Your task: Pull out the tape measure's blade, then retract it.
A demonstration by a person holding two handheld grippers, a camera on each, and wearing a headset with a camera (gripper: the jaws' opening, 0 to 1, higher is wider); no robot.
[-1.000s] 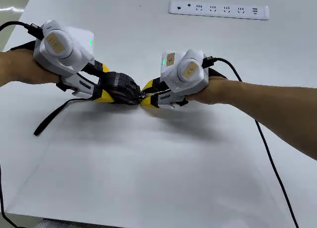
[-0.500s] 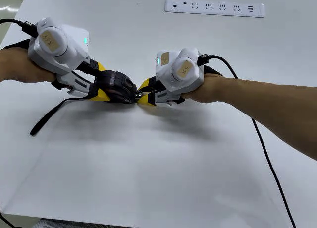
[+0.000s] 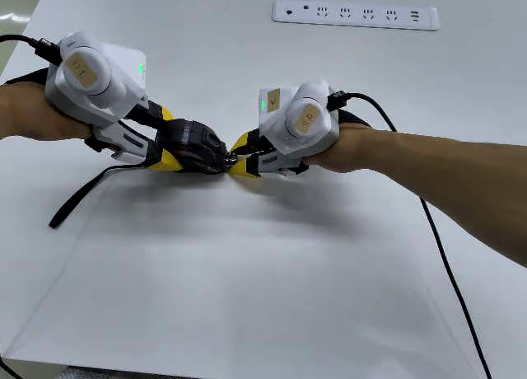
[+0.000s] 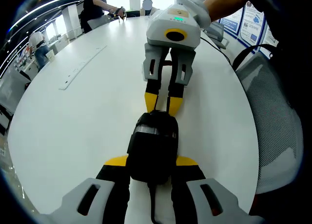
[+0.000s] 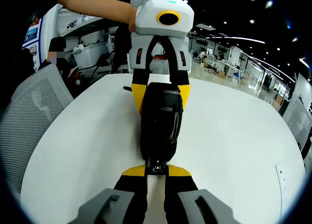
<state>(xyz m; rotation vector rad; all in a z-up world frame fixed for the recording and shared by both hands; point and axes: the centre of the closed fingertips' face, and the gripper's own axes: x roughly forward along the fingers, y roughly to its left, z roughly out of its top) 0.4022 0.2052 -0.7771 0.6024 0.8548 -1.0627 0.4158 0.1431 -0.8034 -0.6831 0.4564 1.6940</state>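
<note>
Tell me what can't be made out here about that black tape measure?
- Blade tip: in the head view, hidden between the right gripper's closed jaws at the tape measure's mouth.
- Strap attachment: head view, covered by the left gripper.
- Cable: head view, cut off by the bottom edge.
- Power strip markings: head view, too small.

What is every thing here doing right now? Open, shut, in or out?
tape measure: gripped, blade not pulled out
left gripper: fingers shut on tape measure
right gripper: fingers shut on blade tip
power strip: nothing plugged in
strap: lying slack on table
</note>
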